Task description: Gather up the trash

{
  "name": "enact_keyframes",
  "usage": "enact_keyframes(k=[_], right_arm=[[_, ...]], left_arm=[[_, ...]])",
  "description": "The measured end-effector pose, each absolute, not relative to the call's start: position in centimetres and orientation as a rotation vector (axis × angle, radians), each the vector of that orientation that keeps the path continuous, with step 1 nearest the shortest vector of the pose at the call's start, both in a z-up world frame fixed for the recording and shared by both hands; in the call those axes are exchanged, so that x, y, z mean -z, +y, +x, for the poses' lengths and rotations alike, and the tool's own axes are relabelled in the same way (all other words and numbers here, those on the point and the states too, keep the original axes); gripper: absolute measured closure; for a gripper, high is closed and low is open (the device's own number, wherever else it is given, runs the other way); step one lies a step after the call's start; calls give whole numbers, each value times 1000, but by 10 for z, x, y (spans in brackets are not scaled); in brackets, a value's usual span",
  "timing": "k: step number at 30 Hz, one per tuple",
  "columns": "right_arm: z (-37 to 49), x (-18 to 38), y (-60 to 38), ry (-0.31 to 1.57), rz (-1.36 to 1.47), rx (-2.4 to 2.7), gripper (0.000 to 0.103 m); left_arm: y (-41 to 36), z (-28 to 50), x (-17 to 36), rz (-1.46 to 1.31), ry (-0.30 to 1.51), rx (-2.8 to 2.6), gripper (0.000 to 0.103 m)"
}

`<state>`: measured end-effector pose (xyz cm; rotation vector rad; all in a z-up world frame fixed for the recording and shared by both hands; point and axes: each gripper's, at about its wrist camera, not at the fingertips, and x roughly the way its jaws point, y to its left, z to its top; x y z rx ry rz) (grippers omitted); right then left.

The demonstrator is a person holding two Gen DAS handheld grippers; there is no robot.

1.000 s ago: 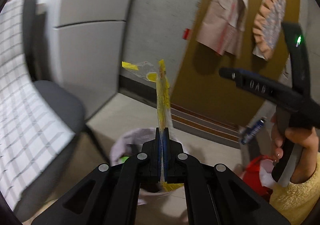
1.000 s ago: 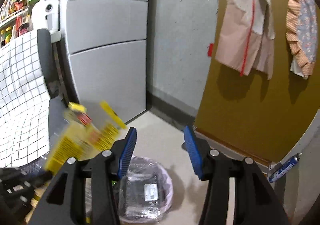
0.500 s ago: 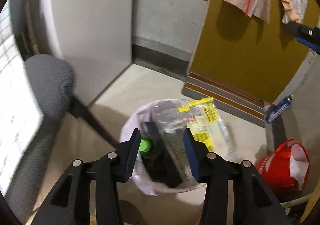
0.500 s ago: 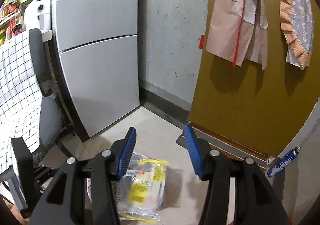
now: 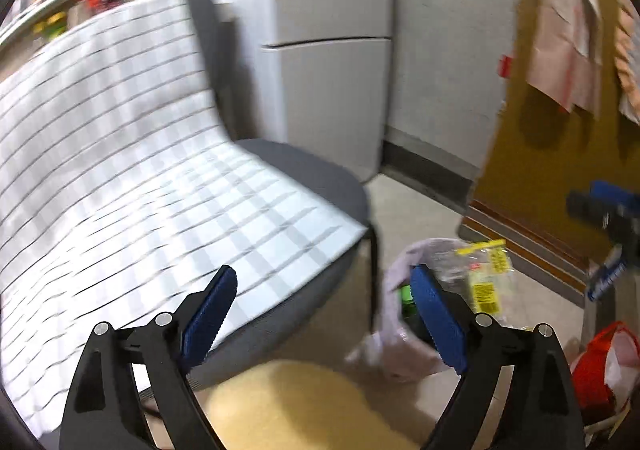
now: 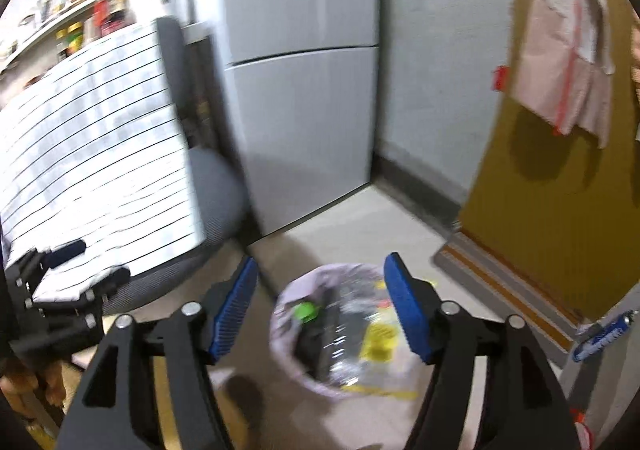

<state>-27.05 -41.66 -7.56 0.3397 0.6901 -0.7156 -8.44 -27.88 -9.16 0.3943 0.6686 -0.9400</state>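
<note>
A small waste bin with a pale plastic liner (image 6: 286, 310) stands on the floor; it also shows in the left wrist view (image 5: 394, 282). A clear and yellow plastic wrapper (image 6: 378, 342) lies on top of the trash in it, beside a green bottle cap (image 6: 306, 310). The wrapper shows in the left wrist view (image 5: 486, 274) too. My left gripper (image 5: 324, 316) is open and empty, left of the bin. My right gripper (image 6: 322, 316) is open and empty, above the bin.
A grey office chair (image 5: 320, 174) draped with a white checked cloth (image 5: 120, 154) stands left of the bin. A grey cabinet (image 6: 304, 90) and a mustard door (image 6: 560, 190) are behind. A red bag (image 5: 600, 362) sits at the right.
The left gripper opened and dropped the yellow wrapper into the bin, then swung left toward the chair. The right gripper stayed open and tilted down over the bin.
</note>
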Motion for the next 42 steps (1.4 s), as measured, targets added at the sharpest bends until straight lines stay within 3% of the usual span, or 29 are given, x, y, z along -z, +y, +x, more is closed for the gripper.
enact_keyframes(k=[6,24,42], right_arm=[[-246,49,-365,707,247,608,5],[-231,-54,-284,647,59,431,5],[-239,-49,-297,655,80,453,5]], left_arm=[[-210,-61,55,380,745,787,13],[-76,-67,-21,291,840,554,11],[-83,-76,-27,302,816,571,11]])
